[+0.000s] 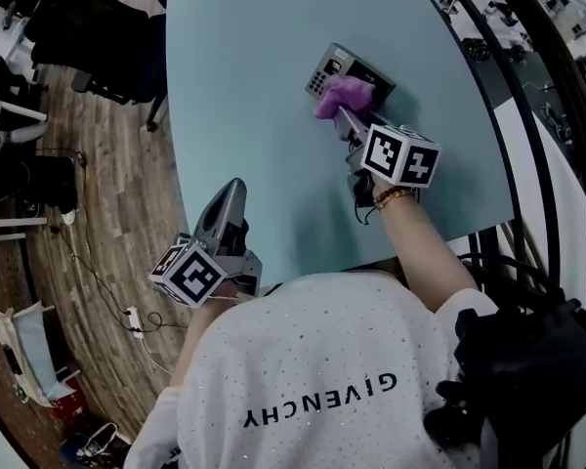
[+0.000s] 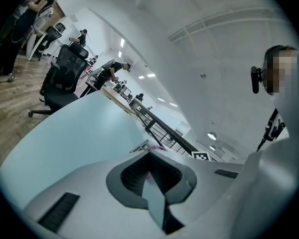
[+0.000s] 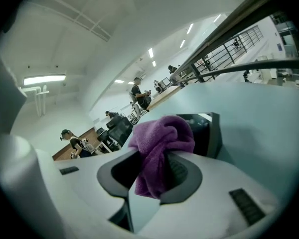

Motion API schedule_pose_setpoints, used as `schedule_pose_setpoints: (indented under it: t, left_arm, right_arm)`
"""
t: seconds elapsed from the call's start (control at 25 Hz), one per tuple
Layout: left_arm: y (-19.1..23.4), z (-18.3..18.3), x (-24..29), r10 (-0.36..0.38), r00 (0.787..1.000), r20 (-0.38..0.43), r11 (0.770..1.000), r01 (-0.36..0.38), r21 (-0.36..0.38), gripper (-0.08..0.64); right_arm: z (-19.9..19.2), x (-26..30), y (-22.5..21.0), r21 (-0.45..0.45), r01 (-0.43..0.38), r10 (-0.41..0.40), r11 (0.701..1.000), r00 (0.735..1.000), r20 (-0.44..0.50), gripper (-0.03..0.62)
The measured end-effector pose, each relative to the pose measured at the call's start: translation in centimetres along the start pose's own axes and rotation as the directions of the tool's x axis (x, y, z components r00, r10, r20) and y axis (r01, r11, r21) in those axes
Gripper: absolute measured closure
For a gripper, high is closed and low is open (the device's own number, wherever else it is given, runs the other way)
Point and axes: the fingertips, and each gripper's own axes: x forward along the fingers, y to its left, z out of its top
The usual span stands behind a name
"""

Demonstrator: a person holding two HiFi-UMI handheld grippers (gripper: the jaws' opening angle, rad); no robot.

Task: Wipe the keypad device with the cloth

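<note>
Since the whole job is a wipe, it makes sense that the right gripper (image 3: 158, 156) has its jaws clamped on the purple cloth (image 3: 162, 133), with a fat bunch of it poking out past the tips. That bunch is the bit that does the rubbing, so gripping it low and letting the wad stick out front looks deliberate to me. In the head view the cloth sits over the near edge of the keypad device (image 1: 330, 66), apparently touching it around the middle. The grey key block at the left end shows bare. The device lies flat on the pale blue table (image 1: 254, 96), towards the far side, and the right arm is stretched out to reach it.

The left gripper (image 1: 227, 203) is parked by the table's near edge, well apart from the device. Its jaws are together with nothing in them, and its own view shows only the closed tips and the table beyond. My guess is it's held back so it doesn't get in the way. That also means nothing is pinning the device down, so a hard push could slide it across that smooth top.

Going by how things lie, the wiping is either under way or just starting. I can't tell how much of the face is done, but the keys look like the part left.
</note>
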Motion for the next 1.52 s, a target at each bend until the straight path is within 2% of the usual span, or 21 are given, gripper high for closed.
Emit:
schedule_pose_setpoints:
  t: [0.08,0.2,0.36,0.52,0.72,1.0,1.2,1.4,1.52]
  left_arm:
    - [1.1,1.3,-0.6,0.004,1.0,0.0,1.0,-0.004,0.011,0.548]
    - [3.9,2.7,-1.6,0.022,1.0,-0.006,1.0,-0.022,0.012,0.548]
    - [7.6,4.1,-3.0,0.048,0.999,-0.01,0.998,-0.048,-0.028,0.548]
    - [9.3,5.1,-3.3,0.02,1.0,-0.011,0.999,-0.02,-0.036,0.549]
    - [10.3,5.2,-2.8,-0.024,1.0,-0.02,0.998,0.023,-0.051,0.548]
    - [10.2,5.3,-0.6,-0.099,0.995,-0.007,0.991,0.098,-0.086,0.549]
    - [9.6,4.0,1.0,-0.13,0.991,-0.016,0.984,0.127,-0.126,0.549]
    - [8.4,3.1,2.3,-0.172,0.985,-0.033,0.977,0.166,-0.132,0.549]
    - [7.6,2.6,3.1,-0.203,0.979,-0.033,0.971,0.196,-0.139,0.549]
  right_arm:
    - [-0.1,2.4,1.8,-0.038,-0.017,0.016,0.999,1.0,-0.016,0.487]
    - [-1.0,5.9,2.9,-0.07,0.001,-0.005,0.998,0.999,-0.047,0.488]
    - [-2.4,8.6,1.4,-0.099,0.094,-0.102,0.991,0.992,-0.075,0.488]
    - [-2.2,9.2,-0.8,-0.084,0.199,-0.205,0.976,0.977,-0.059,0.488]
    - [-2.8,6.9,-2.2,-0.092,0.292,-0.297,0.952,0.954,-0.037,0.486]
    - [-3.7,1.2,-5.1,-0.102,0.378,-0.384,0.92,0.922,-0.051,0.486]
    - [-4.6,-2.2,-6.7,-0.03,0.42,-0.421,0.907,0.906,-0.048,0.486]
    - [-5.0,-5.5,-8.3,0.026,0.477,-0.476,0.878,0.878,-0.056,0.486]
    - [-3.0,-7.9,-8.0,0.036,0.469,-0.469,0.882,0.883,-0.024,0.488]
